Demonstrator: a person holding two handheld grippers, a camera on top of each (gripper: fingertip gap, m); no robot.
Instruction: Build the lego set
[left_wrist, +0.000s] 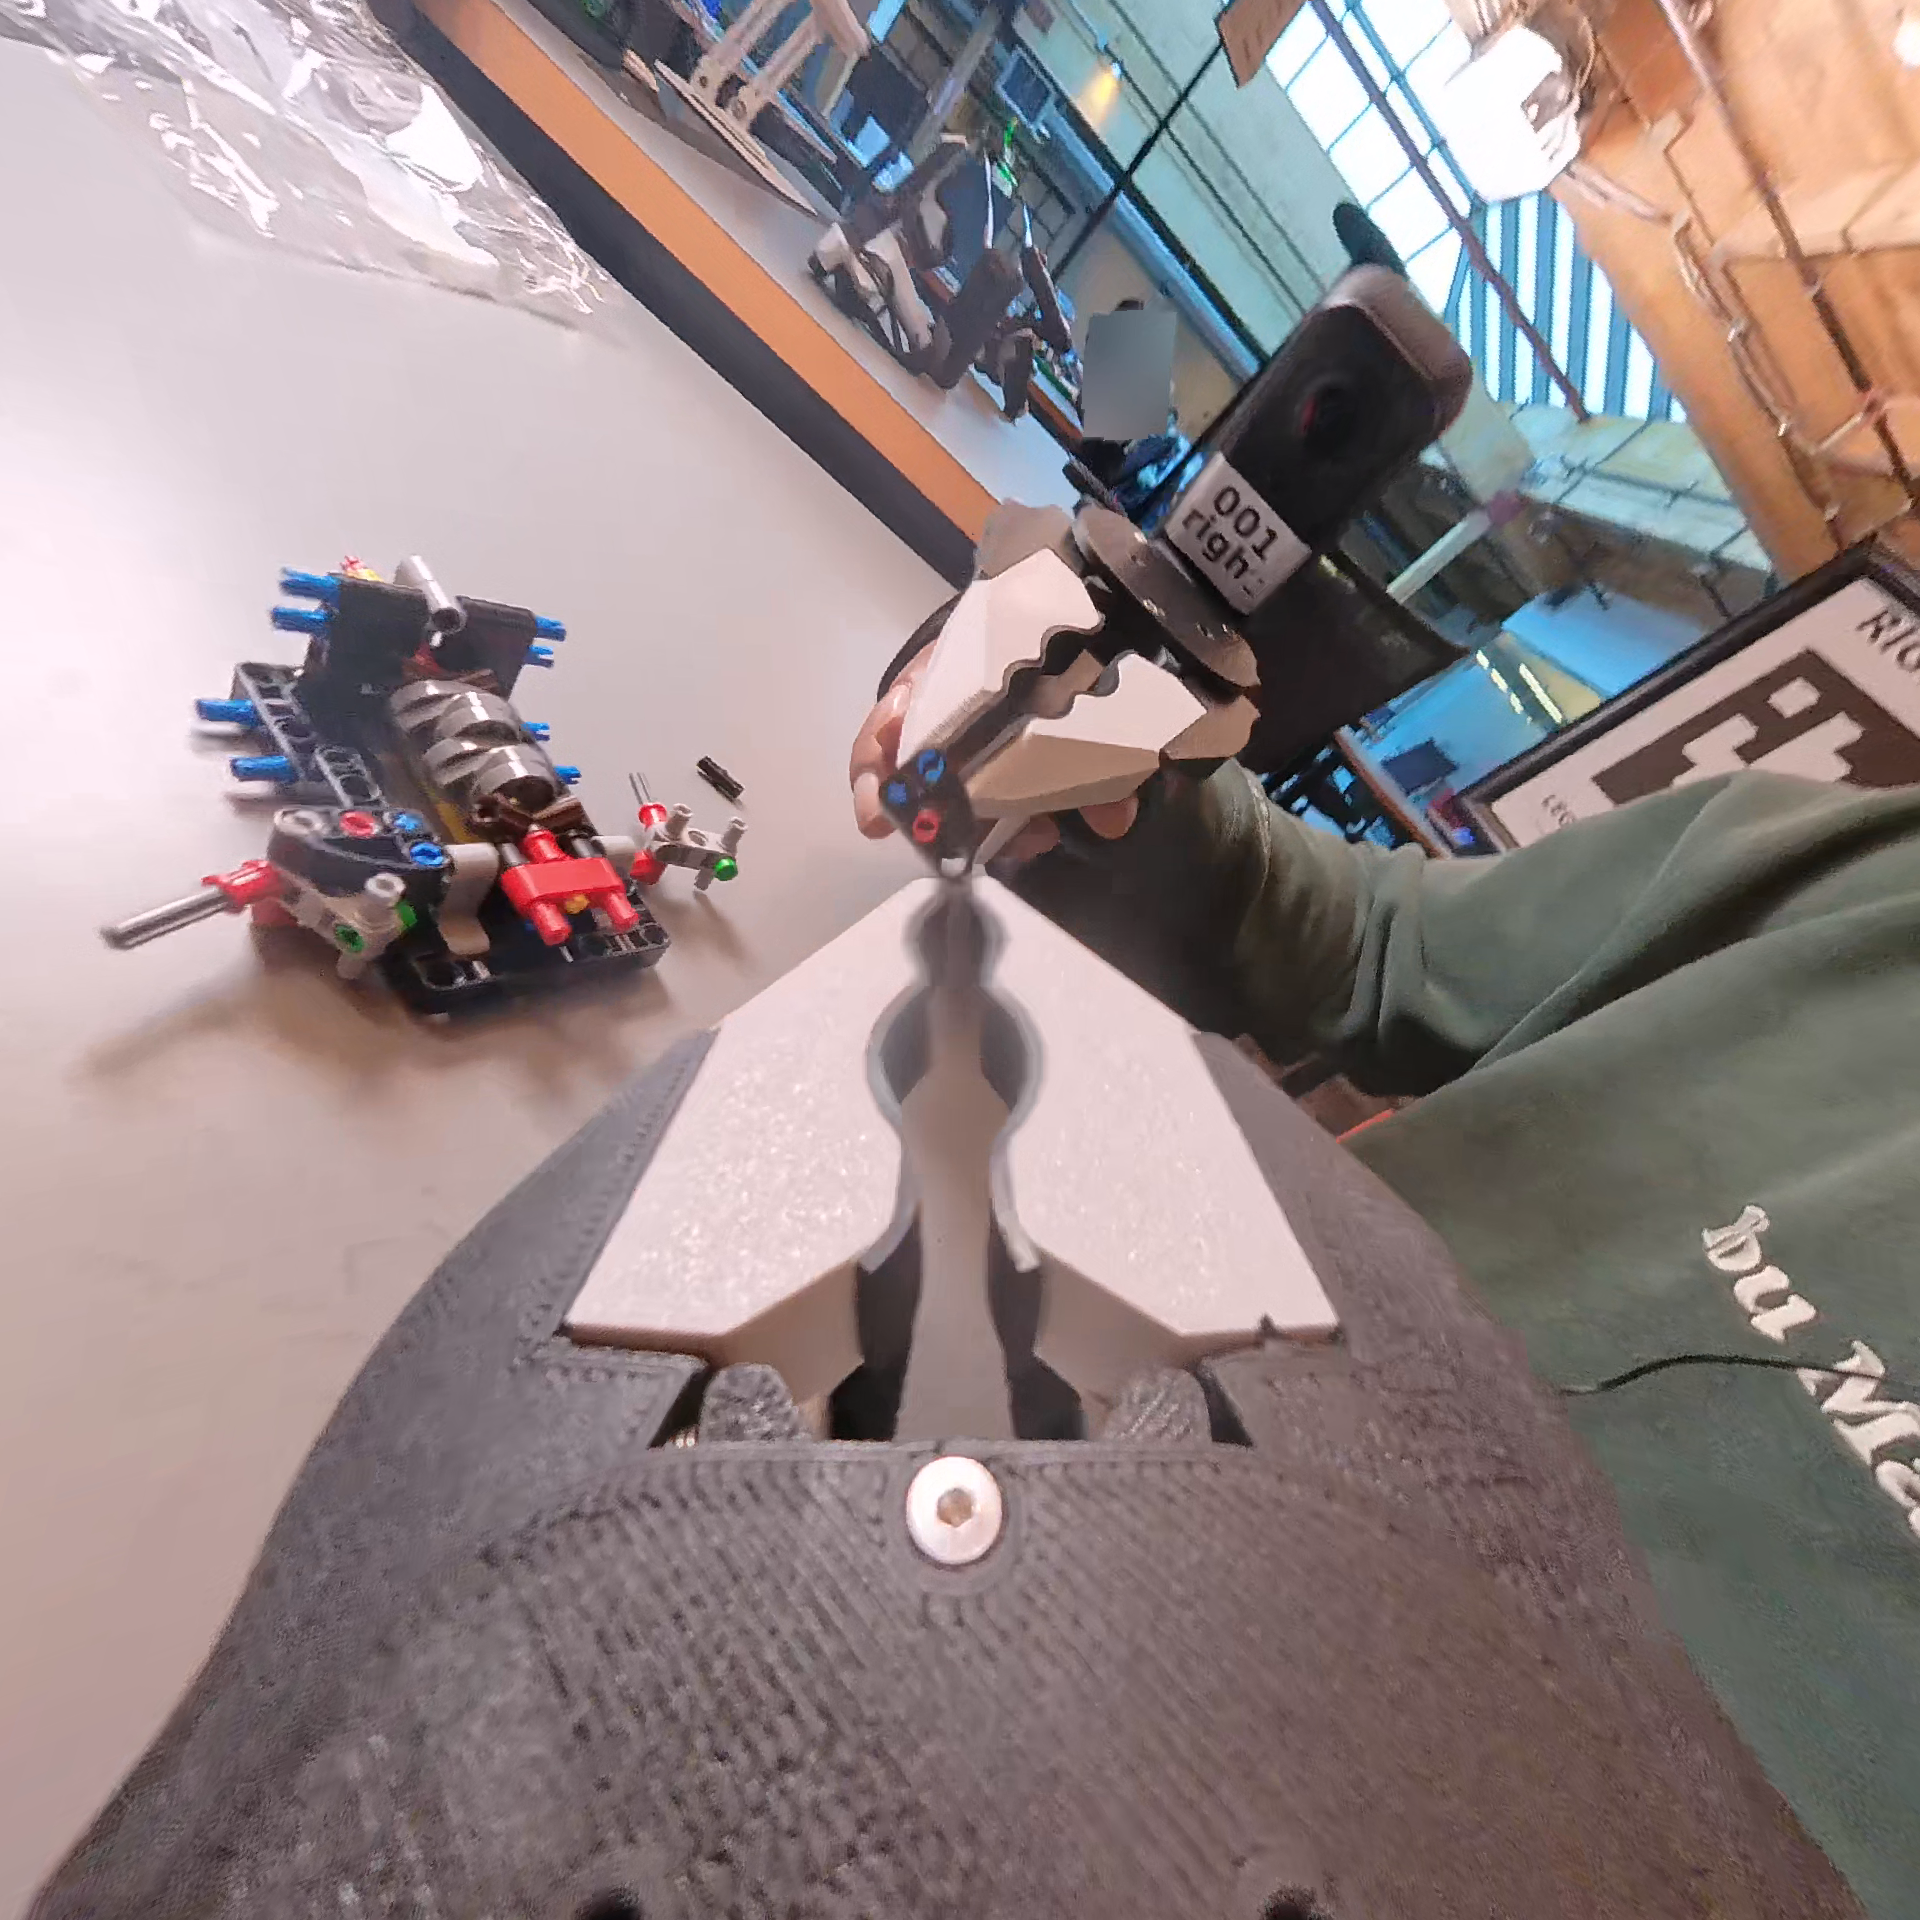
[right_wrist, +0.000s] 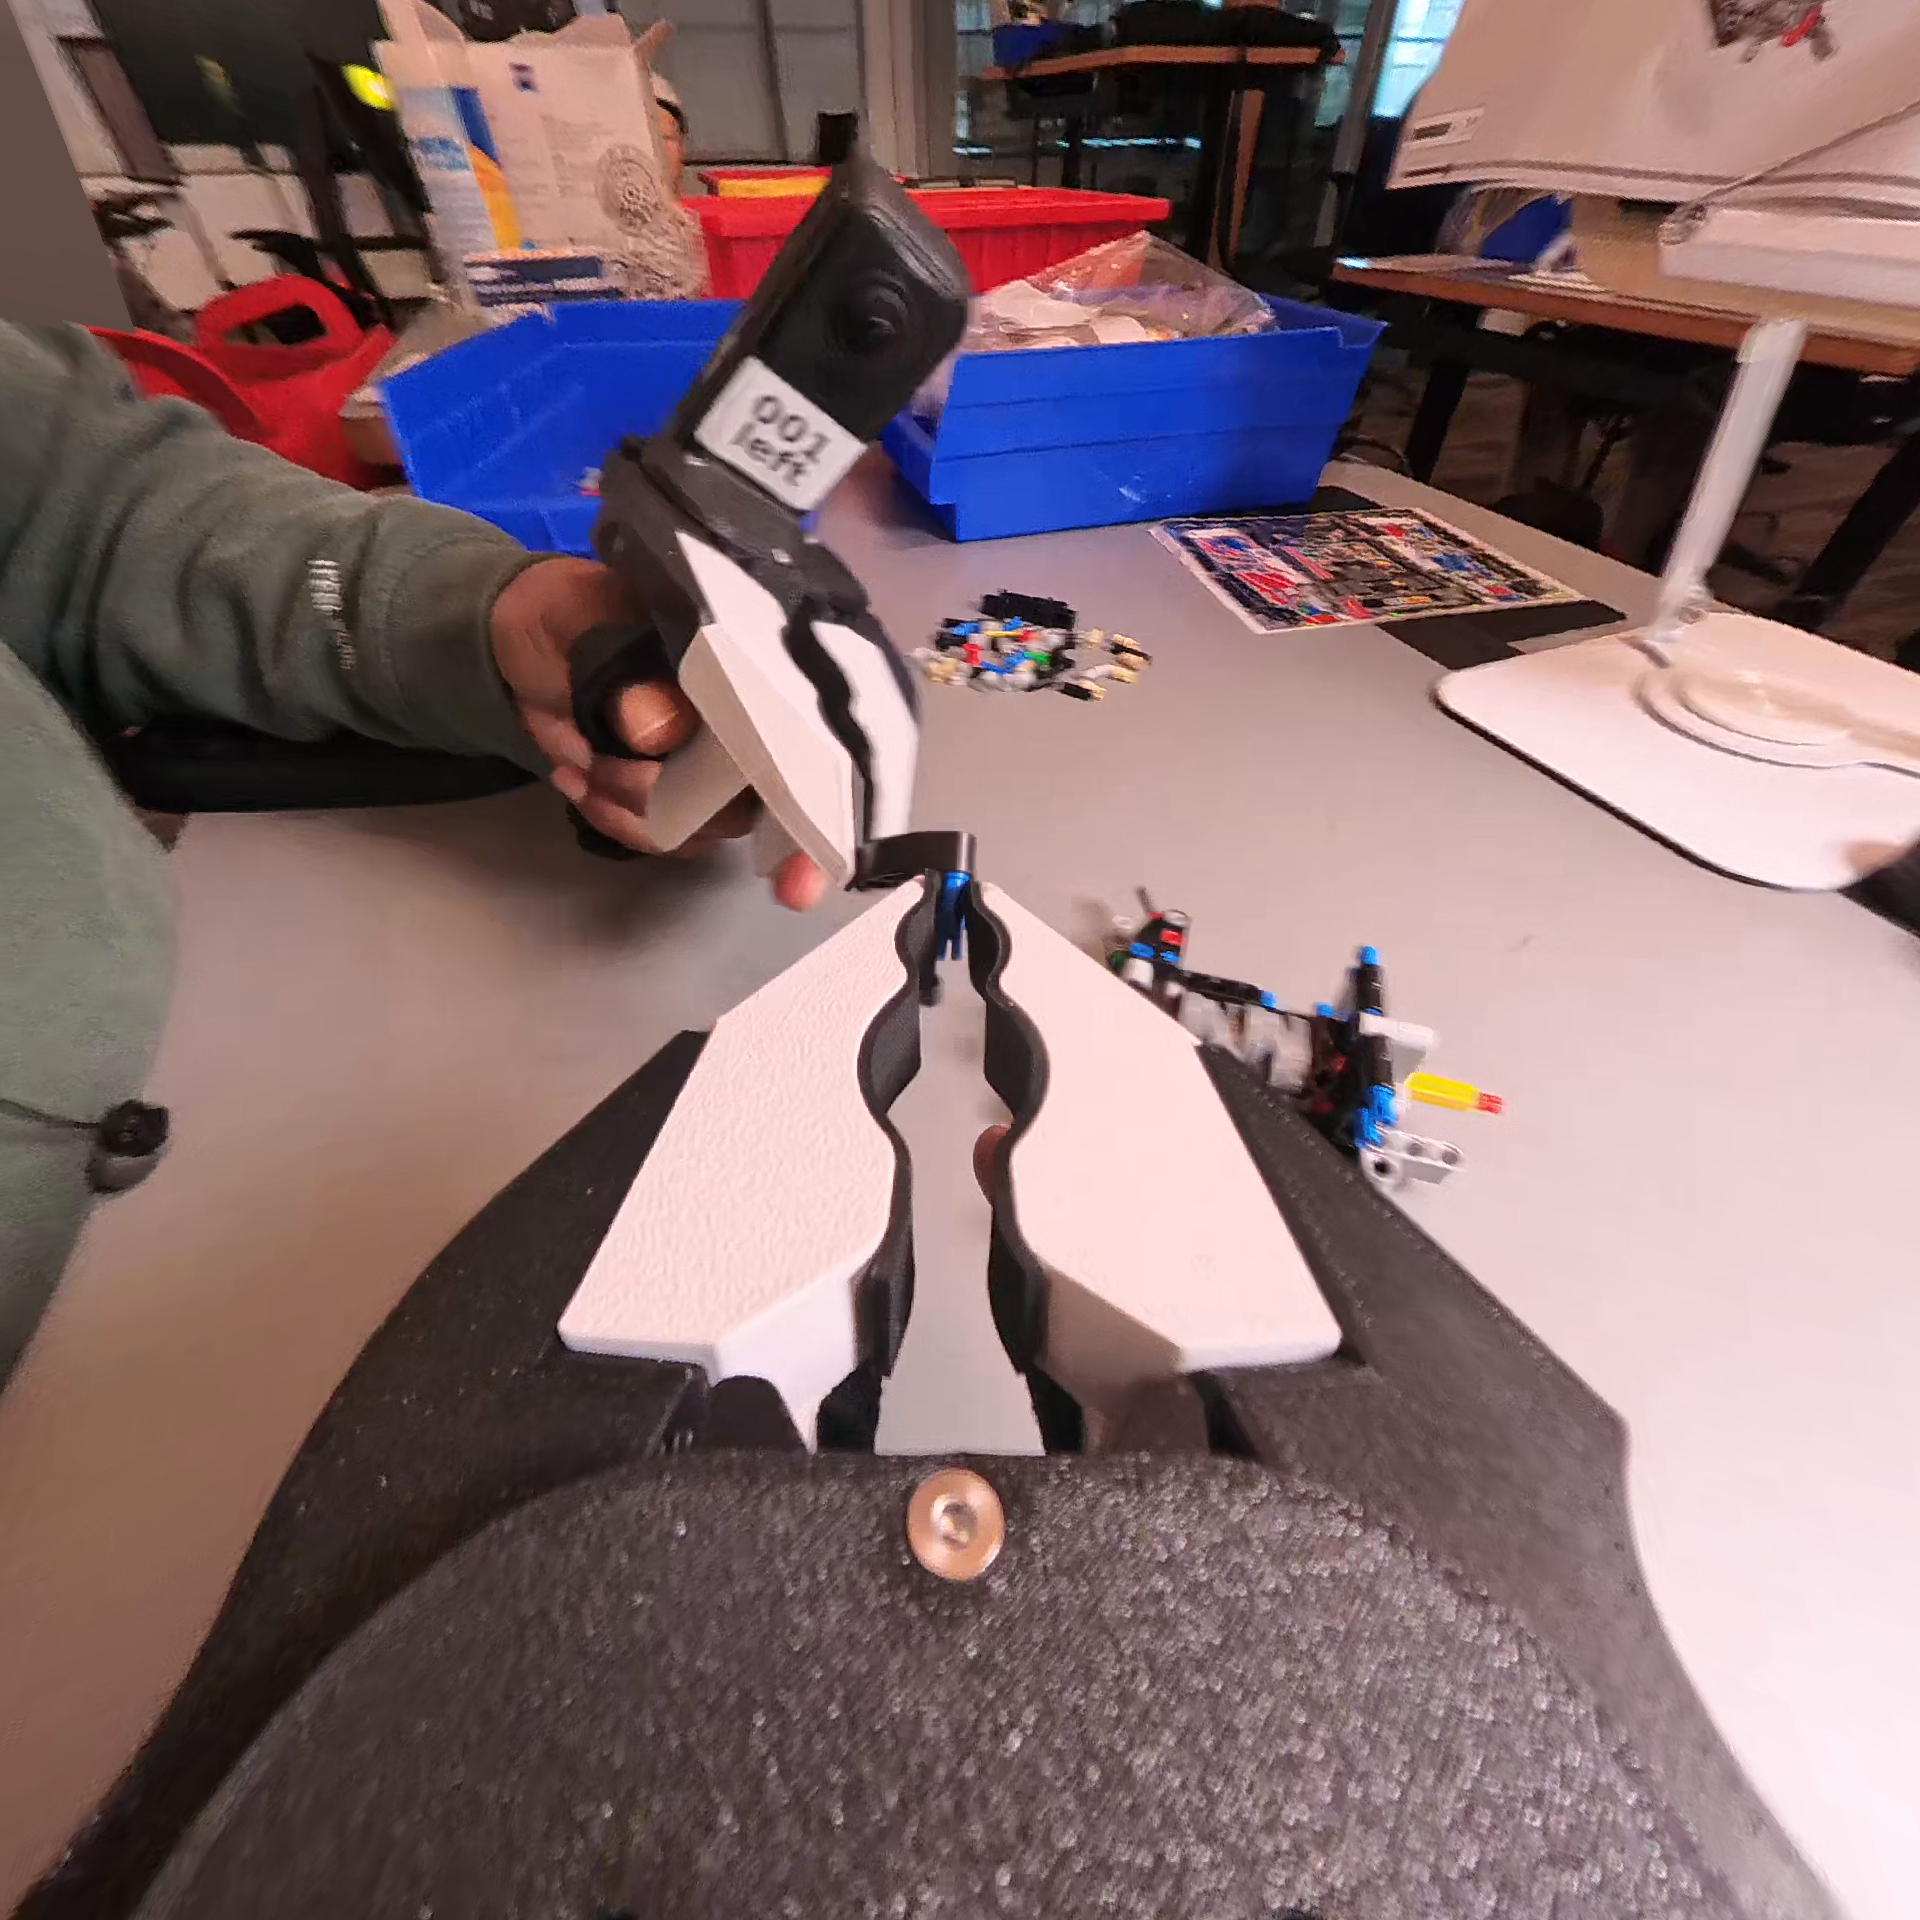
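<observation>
While we hold the small black piece (right_wrist: 914, 854) in the air between us and the table, both our grippers meet on it. Our left gripper (right_wrist: 868, 857) is clamped on one end of that black piece, and our right gripper (right_wrist: 943, 909) has its tips closed around a blue pin (right_wrist: 951, 914) that sits in the piece's other end.

We judge the main risk to be the join itself: with both tools pinching so near their tips, a slight twist of either wrist could lever the pin out or pop the piece free, and it would drop to the grey table (right_wrist: 1299, 831) and bounce among the loose parts.

Seen from the left wrist, the piece (left_wrist: 928, 805) shows its face, with blue and red pins in its holes, which the right wrist view does not show. That view also gives the partly built model (left_wrist: 436, 800) lying well apart on the table, with a short black pin (left_wrist: 720, 777) just beside it and clear plastic bags (left_wrist: 312, 145) farther back.

Only the right wrist view shows the heap of small parts (right_wrist: 1023, 649) beyond the grippers, the printed sheet (right_wrist: 1361, 566) past it, the white lamp base (right_wrist: 1704, 727) to the side, and the blue bins (right_wrist: 1122, 416) at the far edge.
</observation>
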